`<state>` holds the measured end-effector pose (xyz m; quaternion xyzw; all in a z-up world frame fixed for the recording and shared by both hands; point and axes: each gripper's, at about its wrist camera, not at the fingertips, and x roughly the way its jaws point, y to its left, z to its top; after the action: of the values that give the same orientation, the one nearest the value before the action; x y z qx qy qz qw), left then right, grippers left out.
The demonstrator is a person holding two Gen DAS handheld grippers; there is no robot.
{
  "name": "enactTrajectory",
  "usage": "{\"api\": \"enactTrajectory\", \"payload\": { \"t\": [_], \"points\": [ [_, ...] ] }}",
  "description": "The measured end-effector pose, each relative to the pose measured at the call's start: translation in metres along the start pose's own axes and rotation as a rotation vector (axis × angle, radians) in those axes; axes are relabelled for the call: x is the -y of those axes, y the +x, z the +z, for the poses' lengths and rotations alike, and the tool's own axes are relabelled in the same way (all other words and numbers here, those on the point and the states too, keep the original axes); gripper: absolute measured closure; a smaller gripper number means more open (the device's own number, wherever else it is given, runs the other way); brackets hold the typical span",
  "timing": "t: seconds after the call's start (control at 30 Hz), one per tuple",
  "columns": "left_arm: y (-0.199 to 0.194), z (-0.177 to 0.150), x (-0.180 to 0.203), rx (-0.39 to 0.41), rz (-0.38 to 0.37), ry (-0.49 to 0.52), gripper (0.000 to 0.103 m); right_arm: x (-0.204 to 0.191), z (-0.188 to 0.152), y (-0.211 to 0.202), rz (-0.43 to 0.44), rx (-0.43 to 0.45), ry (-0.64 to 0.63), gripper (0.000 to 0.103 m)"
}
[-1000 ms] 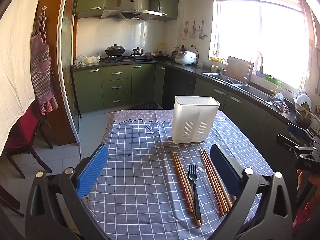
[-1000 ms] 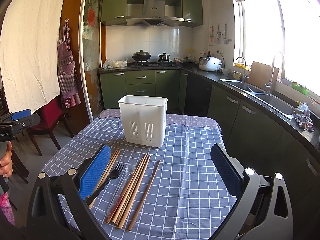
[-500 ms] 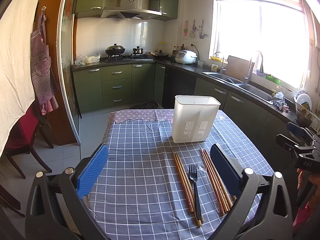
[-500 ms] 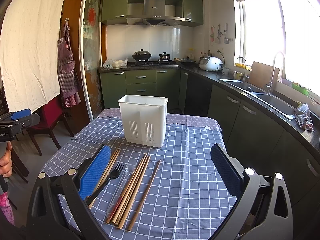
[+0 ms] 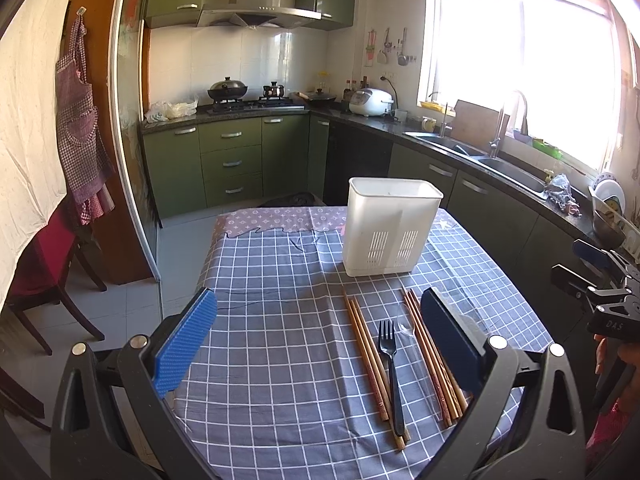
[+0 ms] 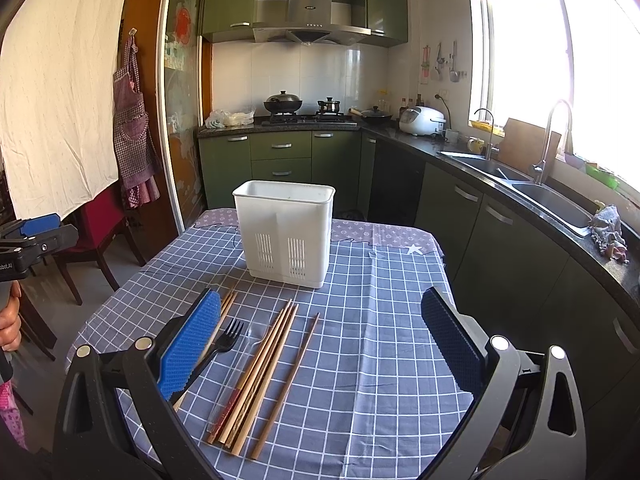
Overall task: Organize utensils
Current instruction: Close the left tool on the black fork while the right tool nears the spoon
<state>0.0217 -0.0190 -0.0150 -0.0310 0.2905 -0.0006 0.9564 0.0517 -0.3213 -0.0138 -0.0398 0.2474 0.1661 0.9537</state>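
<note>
A white slotted utensil holder (image 5: 390, 226) (image 6: 289, 230) stands upright on the blue checked tablecloth (image 5: 272, 332) (image 6: 380, 320). In front of it lie several wooden chopsticks (image 5: 372, 364) (image 6: 262, 372), a black plastic fork (image 5: 390, 368) (image 6: 218, 354) and a clear plastic spoon (image 5: 406, 326) (image 6: 250, 336). My left gripper (image 5: 320, 336) is open and empty, held above the near table edge, left of the utensils. My right gripper (image 6: 322, 340) is open and empty, above the chopsticks.
A green kitchen counter with a sink (image 6: 532, 188) runs along the right. A stove with pots (image 5: 244, 96) is at the back. A red chair (image 5: 36, 264) stands left of the table. The other gripper shows at each view's edge (image 5: 600, 292) (image 6: 28, 240).
</note>
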Motion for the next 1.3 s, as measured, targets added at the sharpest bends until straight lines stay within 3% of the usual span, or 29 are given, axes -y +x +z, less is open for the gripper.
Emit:
{"api": "enactTrajectory", "payload": {
  "t": [0.13, 0.2, 0.33, 0.4, 0.5, 0.87, 1.3],
  "points": [
    [0.041, 0.001, -0.001, -0.145, -0.018, -0.014, 0.006, 0.017, 0.002, 0.033, 0.020, -0.113, 0.054, 0.004],
    [0.070, -0.002, -0.001, -0.256, -0.049, -0.040, 0.006, 0.030, 0.001, 0.053, 0.046, -0.196, 0.114, 0.004],
    [0.128, -0.018, 0.006, -0.479, -0.129, -0.078, 0.011, 0.051, -0.006, 0.095, 0.168, -0.391, 0.231, 0.004],
    [0.152, -0.031, 0.017, -0.572, -0.161, -0.076, 0.032, 0.053, -0.009, 0.106, 0.179, -0.424, 0.237, 0.004],
    [0.173, -0.045, 0.033, -0.674, -0.189, -0.060, 0.046, 0.051, -0.013, 0.114, 0.159, -0.442, 0.221, 0.008],
    [0.178, -0.043, 0.080, -0.752, -0.187, 0.079, 0.077, 0.051, -0.020, 0.125, 0.149, -0.486, 0.202, 0.019],
    [0.197, -0.057, 0.088, -0.797, -0.152, 0.130, 0.093, 0.040, -0.017, 0.126, 0.137, -0.504, 0.135, 0.022]
  ]
}}
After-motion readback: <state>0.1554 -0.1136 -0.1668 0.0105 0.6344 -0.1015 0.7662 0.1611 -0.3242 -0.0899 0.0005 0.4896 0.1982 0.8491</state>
